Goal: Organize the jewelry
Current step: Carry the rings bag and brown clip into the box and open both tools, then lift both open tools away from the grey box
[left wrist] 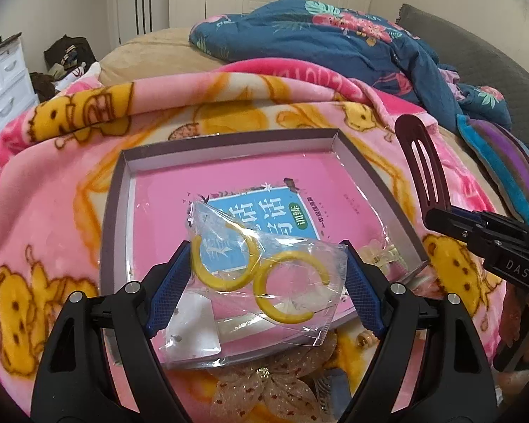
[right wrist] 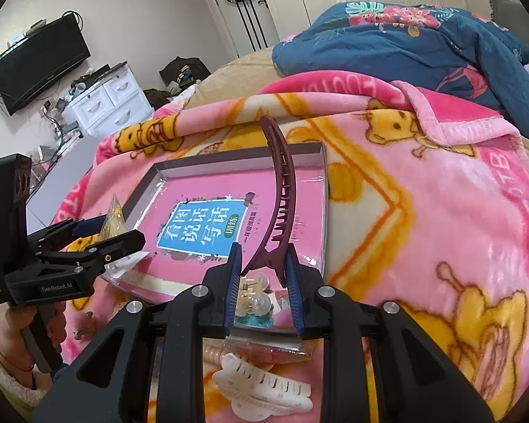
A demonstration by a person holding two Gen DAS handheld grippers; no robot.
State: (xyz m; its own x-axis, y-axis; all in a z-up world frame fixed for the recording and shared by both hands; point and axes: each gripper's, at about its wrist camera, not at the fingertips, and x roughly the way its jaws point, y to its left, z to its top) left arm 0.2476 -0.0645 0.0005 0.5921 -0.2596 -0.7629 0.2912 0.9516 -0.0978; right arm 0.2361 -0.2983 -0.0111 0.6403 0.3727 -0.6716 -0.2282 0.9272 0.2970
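A shallow box (left wrist: 118,190) with a pink book inside lies on the pink bear blanket; it also shows in the right wrist view (right wrist: 326,190). My left gripper (left wrist: 264,278) is shut on a clear plastic bag holding two yellow hoop earrings (left wrist: 289,289), over the box's near edge. My right gripper (right wrist: 264,268) is shut on a long maroon hair clip (right wrist: 282,183), held upright over the box's near right part. The clip (left wrist: 423,162) and right gripper (left wrist: 476,232) show at the right of the left wrist view. The left gripper (right wrist: 105,236) shows at the left of the right wrist view.
A white claw clip (right wrist: 264,387) and a packet of small items (right wrist: 257,303) lie near the box's front edge. A sheer bow (left wrist: 275,384) lies below the box. A blue floral quilt (left wrist: 335,35) is heaped behind. A white dresser (right wrist: 109,102) and TV stand left.
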